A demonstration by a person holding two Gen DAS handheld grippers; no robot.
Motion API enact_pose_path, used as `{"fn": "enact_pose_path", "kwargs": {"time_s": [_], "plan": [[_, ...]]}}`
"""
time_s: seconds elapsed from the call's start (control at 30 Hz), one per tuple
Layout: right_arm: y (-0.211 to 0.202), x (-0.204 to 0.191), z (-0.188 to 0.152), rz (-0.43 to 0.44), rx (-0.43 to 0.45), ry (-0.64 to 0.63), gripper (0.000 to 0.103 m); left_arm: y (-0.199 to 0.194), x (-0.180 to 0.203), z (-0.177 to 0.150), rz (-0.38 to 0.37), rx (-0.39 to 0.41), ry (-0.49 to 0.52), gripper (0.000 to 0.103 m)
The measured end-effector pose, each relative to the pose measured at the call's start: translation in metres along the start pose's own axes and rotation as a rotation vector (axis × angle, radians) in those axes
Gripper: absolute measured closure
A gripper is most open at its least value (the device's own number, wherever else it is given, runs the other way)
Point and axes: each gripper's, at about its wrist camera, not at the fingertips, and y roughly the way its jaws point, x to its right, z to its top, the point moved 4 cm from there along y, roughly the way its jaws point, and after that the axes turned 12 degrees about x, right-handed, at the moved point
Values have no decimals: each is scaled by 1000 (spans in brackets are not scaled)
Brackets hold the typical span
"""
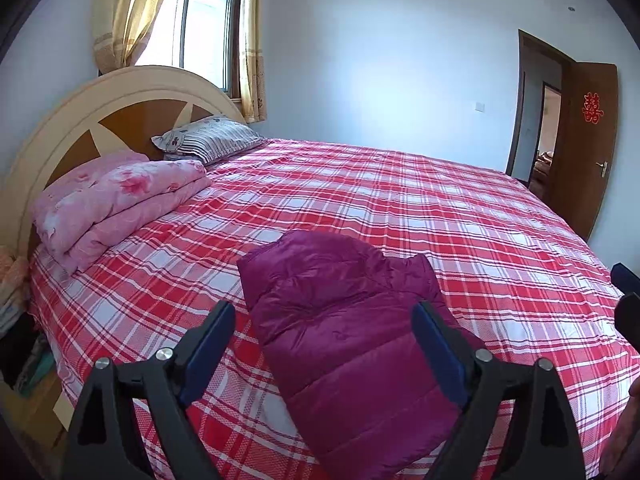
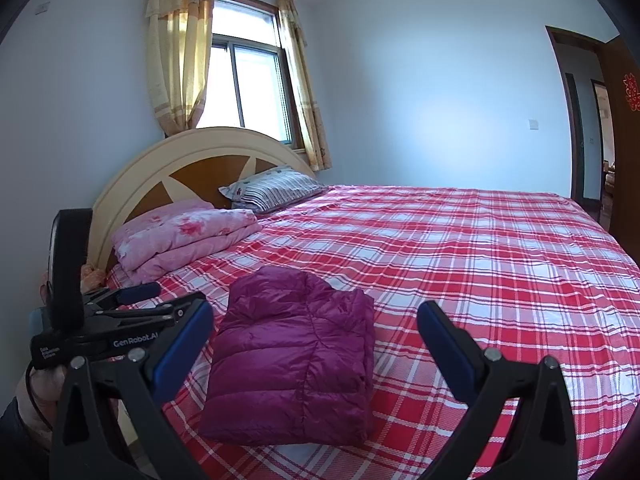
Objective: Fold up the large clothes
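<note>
A magenta quilted down jacket (image 1: 340, 332) (image 2: 292, 360) lies folded into a compact rectangle on the red plaid bed sheet (image 1: 440, 208) (image 2: 480, 260), near the bed's front edge. My left gripper (image 1: 322, 316) hovers over the jacket's near end with its blue-padded fingers spread wide to either side, and nothing is pressed between them. My right gripper (image 2: 316, 312) is also open. Its fingers frame the jacket from the front without touching it. In the right wrist view my left gripper (image 2: 160, 300) shows from the side at the left, held by a hand.
A folded pink floral quilt (image 1: 120, 200) (image 2: 184, 240) and a striped pillow (image 1: 208, 140) (image 2: 276, 188) lie by the rounded headboard (image 1: 80, 120). A curtained window is behind it. A brown door (image 1: 588, 152) stands open at the far right. Clothes lie heaped on the floor at the left (image 1: 16, 320).
</note>
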Motion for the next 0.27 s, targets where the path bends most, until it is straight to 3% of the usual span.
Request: {"fn": "enact_pose_path", "kwargs": {"time_s": [0.27], "plan": [[0,2,-3,-6,-7,5,0,3,-2,-4,-4,22,13,12]]}}
